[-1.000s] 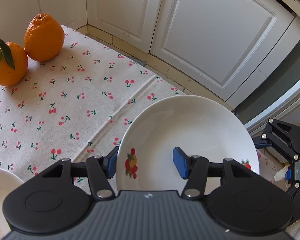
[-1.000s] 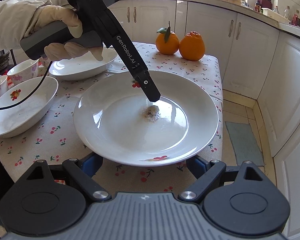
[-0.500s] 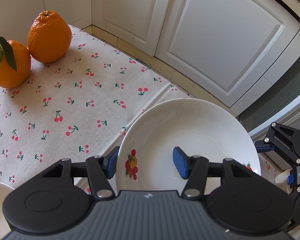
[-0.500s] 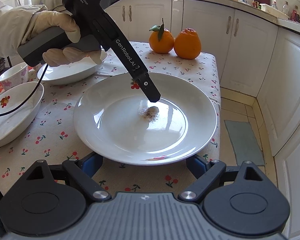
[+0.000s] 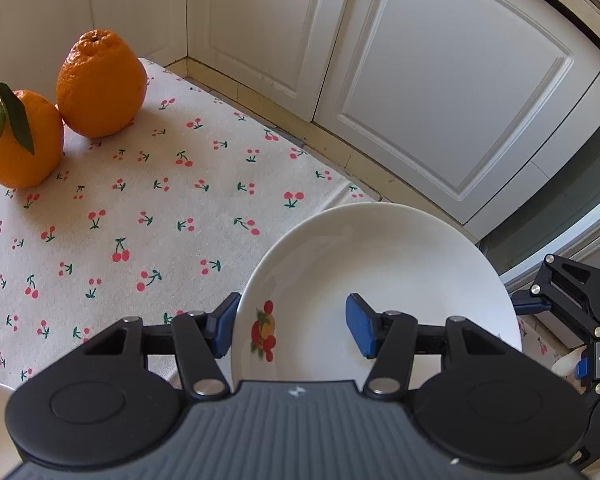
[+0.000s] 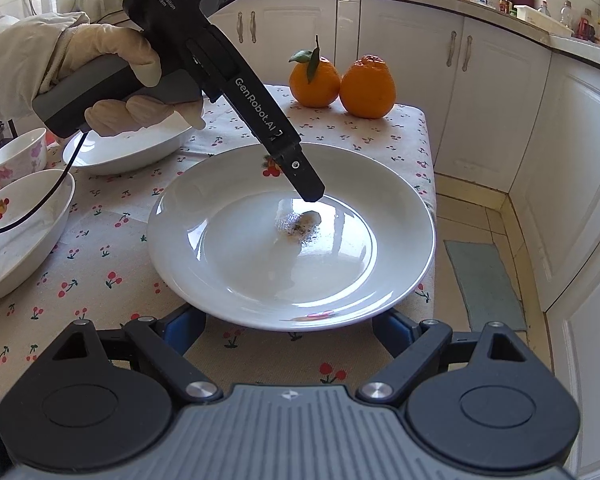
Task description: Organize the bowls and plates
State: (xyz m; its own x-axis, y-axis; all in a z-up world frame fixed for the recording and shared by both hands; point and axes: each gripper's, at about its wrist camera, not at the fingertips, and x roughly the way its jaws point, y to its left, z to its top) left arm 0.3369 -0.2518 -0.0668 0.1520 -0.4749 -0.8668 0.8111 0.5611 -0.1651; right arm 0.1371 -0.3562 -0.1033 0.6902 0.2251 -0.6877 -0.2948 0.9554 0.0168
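A large white plate (image 6: 332, 280) with a fruit print and a small speck of residue at its middle is held off the cherry-print tablecloth (image 6: 100, 264). My left gripper (image 5: 292, 328) is open; one finger is outside the far rim, the other over the plate's inside (image 5: 380, 264). It also shows in the right wrist view (image 6: 300, 176), reaching down to the far rim. My right gripper (image 6: 288, 328) is open, its fingers under the near rim. Whether either finger touches the plate I cannot tell.
Two oranges (image 6: 340, 84) stand at the table's far edge. A white bowl (image 6: 128, 152) lies behind the left hand, a fruit-print bowl (image 6: 16, 236) at the left, a floral cup (image 6: 20, 156) beyond. White cabinets (image 6: 500, 92) and floor lie to the right.
The plate has risen and shifted with both grippers toward the oranges; the oranges look larger in both views. Both grippers' jaws stay as wide as before.
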